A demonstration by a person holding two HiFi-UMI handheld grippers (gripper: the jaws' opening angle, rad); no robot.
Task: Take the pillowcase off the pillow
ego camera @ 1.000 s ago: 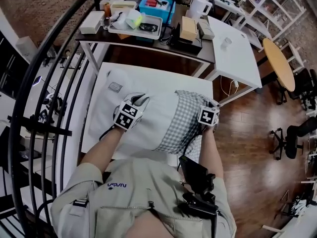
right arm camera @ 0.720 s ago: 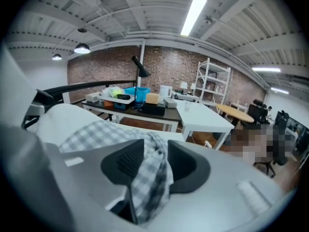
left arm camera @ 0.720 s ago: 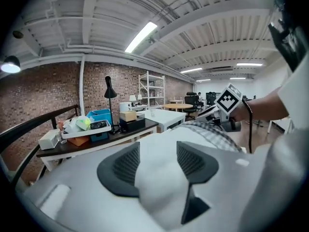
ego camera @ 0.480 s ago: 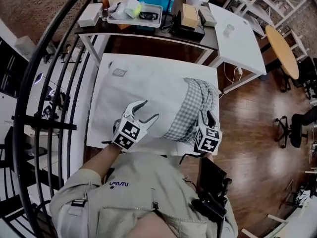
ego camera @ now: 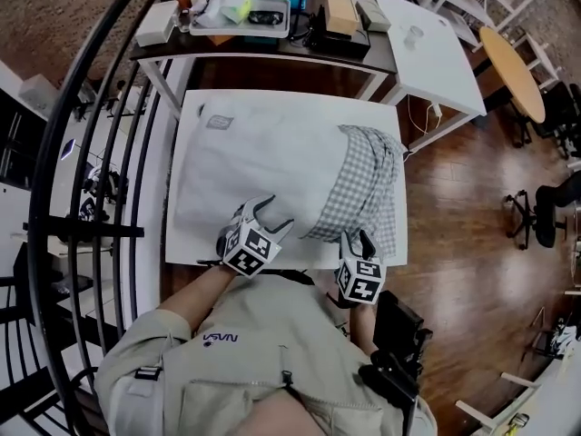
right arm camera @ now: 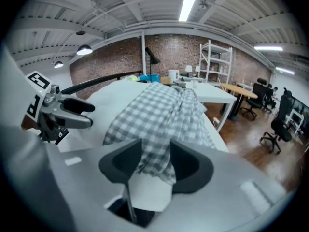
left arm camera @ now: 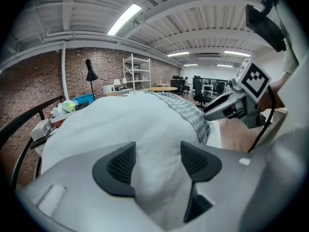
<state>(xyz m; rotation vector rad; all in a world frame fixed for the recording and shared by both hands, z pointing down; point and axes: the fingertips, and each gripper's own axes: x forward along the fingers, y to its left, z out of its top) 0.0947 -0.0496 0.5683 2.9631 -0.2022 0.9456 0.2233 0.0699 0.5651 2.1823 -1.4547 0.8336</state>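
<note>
A white pillow [ego camera: 263,153] lies on a white table [ego camera: 179,254]. A grey-and-white checked pillowcase [ego camera: 359,184] is bunched over its right end only. My left gripper [ego camera: 272,214] hangs at the pillow's near edge, its jaws opening. In the left gripper view the bare white pillow [left arm camera: 130,124] bulges between the parted pads of that gripper [left arm camera: 157,163]. My right gripper [ego camera: 356,240] is at the pillowcase's near corner, its jaws opening too. In the right gripper view the loose checked hem [right arm camera: 157,156] hangs between that gripper's [right arm camera: 157,162] pads.
Behind the table stands a dark desk [ego camera: 263,48] with trays and boxes. A white table [ego camera: 427,53] and a round wooden one [ego camera: 513,71] are at the back right. A black railing [ego camera: 82,153] runs along the left. Wooden floor [ego camera: 454,243] lies to the right.
Both grippers have drawn back from the middle of the pillow to the table's near edge. Their jaws have opened, letting go of the pillow and the pillowcase.
</note>
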